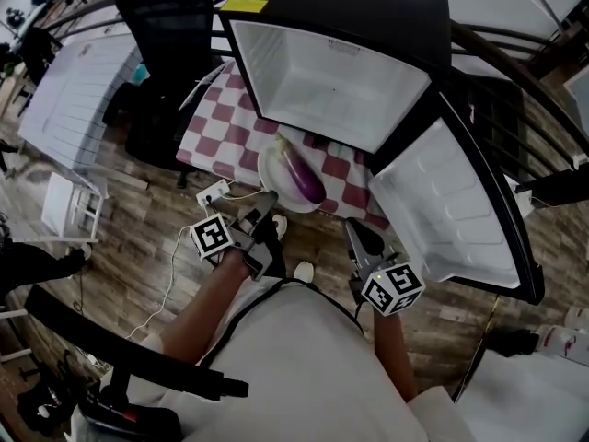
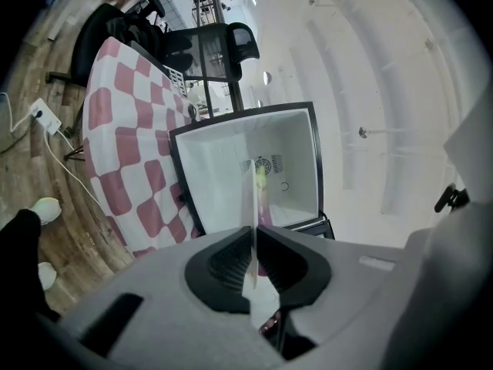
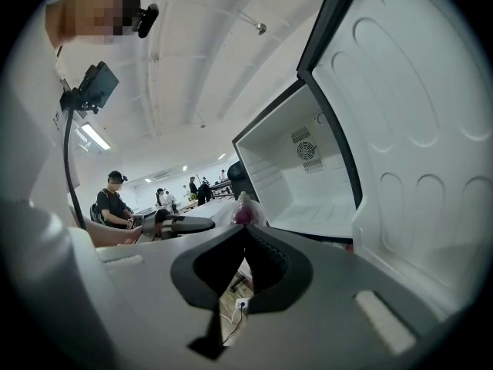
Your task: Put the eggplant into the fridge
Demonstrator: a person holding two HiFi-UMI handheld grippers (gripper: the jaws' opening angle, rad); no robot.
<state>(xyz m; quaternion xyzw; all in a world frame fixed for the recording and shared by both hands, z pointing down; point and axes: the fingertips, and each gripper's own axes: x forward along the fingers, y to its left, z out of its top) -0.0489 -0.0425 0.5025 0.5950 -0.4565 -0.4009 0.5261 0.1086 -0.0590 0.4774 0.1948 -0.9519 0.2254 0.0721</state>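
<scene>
Two options for the hold, big stuff first. Fridge (image 1: pixel 322 81) stands open on the far side with nothing showing inside. Its door (image 1: pixel 451 210) is swung wide to the right, so the mouth is free. It appears to sit on the table (image 1: pixel 216 127) with the checked cloth. A black chair (image 1: pixel 166 26) stands far left, well apart.

Plate (image 1: pixel 274 180) hangs at the near table edge, just before the fridge mouth; we can't tell if it rests on the cloth. Eggplant (image 1: pixel 302 175) lies loose on it, stem end toward the fridge. We judge it fairly light and firm with slight give. The skin is glossy and slick, and it's round enough to roll off a tilted plate. Best hold: across the thick middle with a gentle squeeze, or carry it in on a level plate.

Left gripper (image 1: pixel 267 201) is clamped on the plate's near rim. Right gripper (image 1: pixel 354 228) hovers just right of the plate, jaws together on nothing. Power strip (image 1: pixel 213 192) and its cable lie on the floor near left; we see them as a trip risk only.
</scene>
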